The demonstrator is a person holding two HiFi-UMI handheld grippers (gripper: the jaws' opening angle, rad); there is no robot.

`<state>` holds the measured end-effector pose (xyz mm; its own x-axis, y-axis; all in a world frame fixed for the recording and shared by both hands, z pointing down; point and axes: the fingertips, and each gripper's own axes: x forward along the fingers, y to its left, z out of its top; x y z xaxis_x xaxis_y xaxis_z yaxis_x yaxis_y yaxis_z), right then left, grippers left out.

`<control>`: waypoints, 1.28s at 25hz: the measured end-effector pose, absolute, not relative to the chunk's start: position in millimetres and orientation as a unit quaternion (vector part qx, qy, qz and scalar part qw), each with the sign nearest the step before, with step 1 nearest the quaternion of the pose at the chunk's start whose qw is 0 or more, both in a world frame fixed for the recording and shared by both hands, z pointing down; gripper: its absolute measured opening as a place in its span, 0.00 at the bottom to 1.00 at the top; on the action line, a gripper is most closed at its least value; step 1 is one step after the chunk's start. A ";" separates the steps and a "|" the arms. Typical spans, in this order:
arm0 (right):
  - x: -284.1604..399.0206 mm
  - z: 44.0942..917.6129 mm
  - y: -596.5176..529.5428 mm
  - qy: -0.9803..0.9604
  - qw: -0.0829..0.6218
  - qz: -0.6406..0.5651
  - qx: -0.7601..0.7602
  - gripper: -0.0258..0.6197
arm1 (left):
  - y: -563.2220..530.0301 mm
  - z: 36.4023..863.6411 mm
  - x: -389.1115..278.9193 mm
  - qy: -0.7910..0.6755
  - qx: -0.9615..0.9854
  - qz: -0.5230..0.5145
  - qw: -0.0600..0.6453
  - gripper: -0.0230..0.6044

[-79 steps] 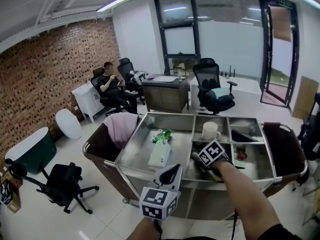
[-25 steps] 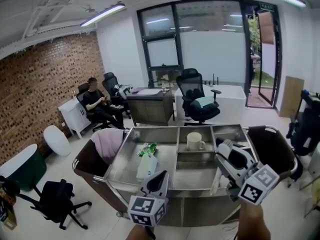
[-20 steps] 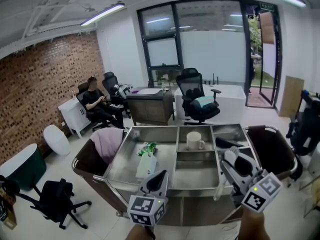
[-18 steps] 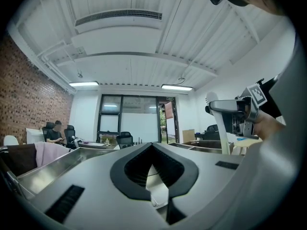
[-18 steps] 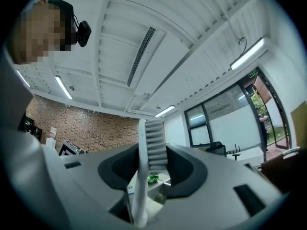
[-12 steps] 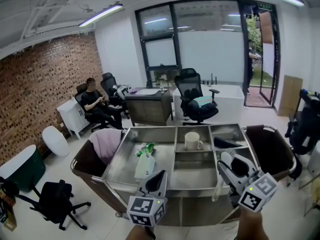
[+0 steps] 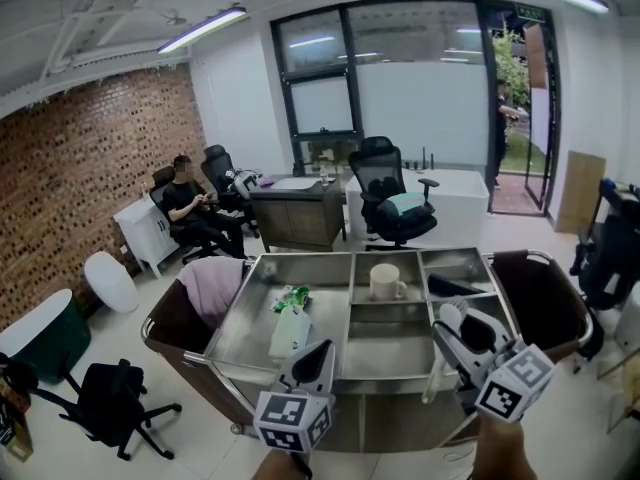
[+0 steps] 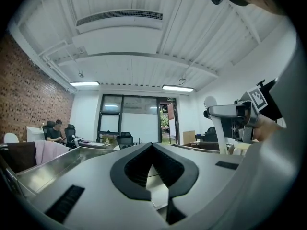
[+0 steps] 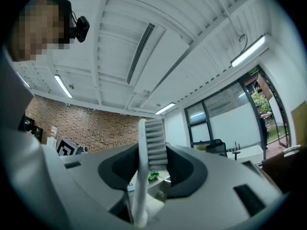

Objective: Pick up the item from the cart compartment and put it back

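This is looking like an office — black swivel chairs [image 7: 397, 196] are standing around a bench [image 7: 298, 211] by the tall glass wall [image 7: 440, 98], and a person [image 7: 190, 203] is sitting in one beside the brick wall [image 7: 70, 178]. Strip lights [image 7: 205, 28] are glowing on the white ceiling, another chair [image 7: 105, 398] is standing on the pale tiled floor [image 7: 200, 428], and a steel cart [image 7: 330, 258] is sitting mid-room.

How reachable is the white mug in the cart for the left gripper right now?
Probably yes: the mug stands alone in its open-topped compartment, and the left gripper is empty by the cart's near edge. Its jaws are together, so they must open first.
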<state>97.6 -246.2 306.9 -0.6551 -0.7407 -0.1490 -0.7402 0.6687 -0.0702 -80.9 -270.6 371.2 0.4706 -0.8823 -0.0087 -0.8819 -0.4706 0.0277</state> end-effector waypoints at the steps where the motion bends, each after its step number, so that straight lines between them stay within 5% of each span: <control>1: 97.6 306.8 -246.3 0.910 0.083 -0.001 -0.407 0.31 | -270.6 369.5 -82.0 -0.514 0.858 -0.019 0.012 0.04; 32: 85.7 273.3 -295.6 0.904 0.039 0.071 -0.419 0.31 | -271.5 365.4 -87.9 -0.520 0.854 -0.024 0.010 0.04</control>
